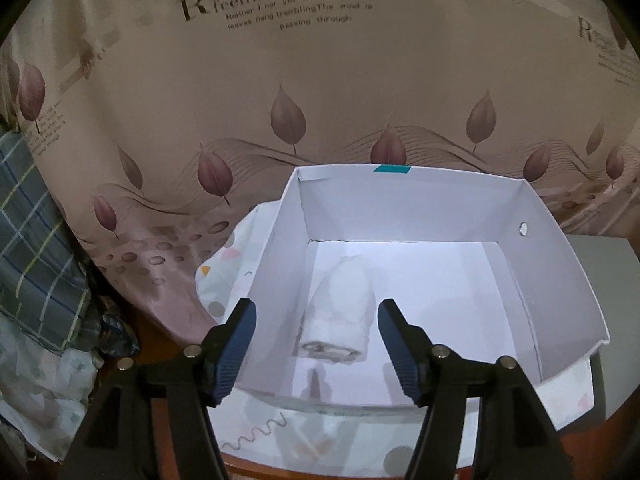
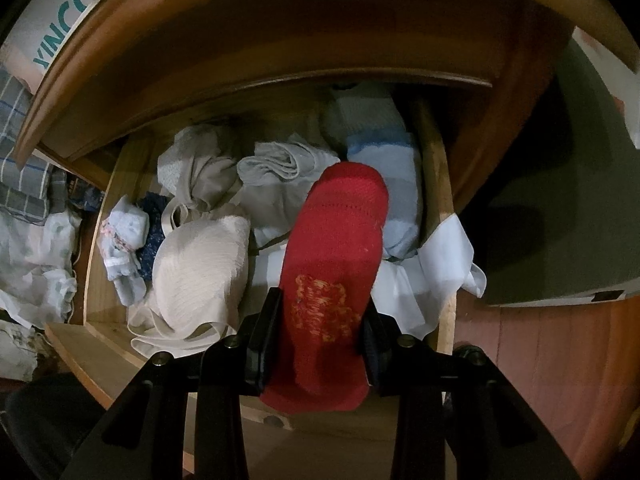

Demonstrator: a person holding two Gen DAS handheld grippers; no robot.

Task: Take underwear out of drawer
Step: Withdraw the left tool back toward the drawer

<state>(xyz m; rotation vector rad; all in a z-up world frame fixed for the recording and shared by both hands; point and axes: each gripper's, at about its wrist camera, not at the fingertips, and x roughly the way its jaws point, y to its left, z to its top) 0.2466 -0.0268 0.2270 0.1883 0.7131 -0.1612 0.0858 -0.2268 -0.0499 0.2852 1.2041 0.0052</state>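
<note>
In the right wrist view my right gripper (image 2: pixel 322 344) is shut on a red knitted garment (image 2: pixel 340 240) with an orange pattern, held above the open wooden drawer (image 2: pixel 434 168). The drawer holds a cream bra (image 2: pixel 204 276), grey and white cloths (image 2: pixel 280 168) and a light blue piece (image 2: pixel 396 184). In the left wrist view my left gripper (image 1: pixel 316 344) is open and empty, hovering at the near edge of a white cardboard box (image 1: pixel 560 272). A rolled white garment (image 1: pixel 340 308) lies inside the box, between the fingers' line of sight.
The box stands on a patterned white cloth (image 1: pixel 224 276) over a round wooden surface. A beige leaf-print curtain (image 1: pixel 280 80) hangs behind. Plaid fabric (image 1: pixel 32 240) is piled at the left. A white cloth (image 2: pixel 440 268) drapes over the drawer's right side.
</note>
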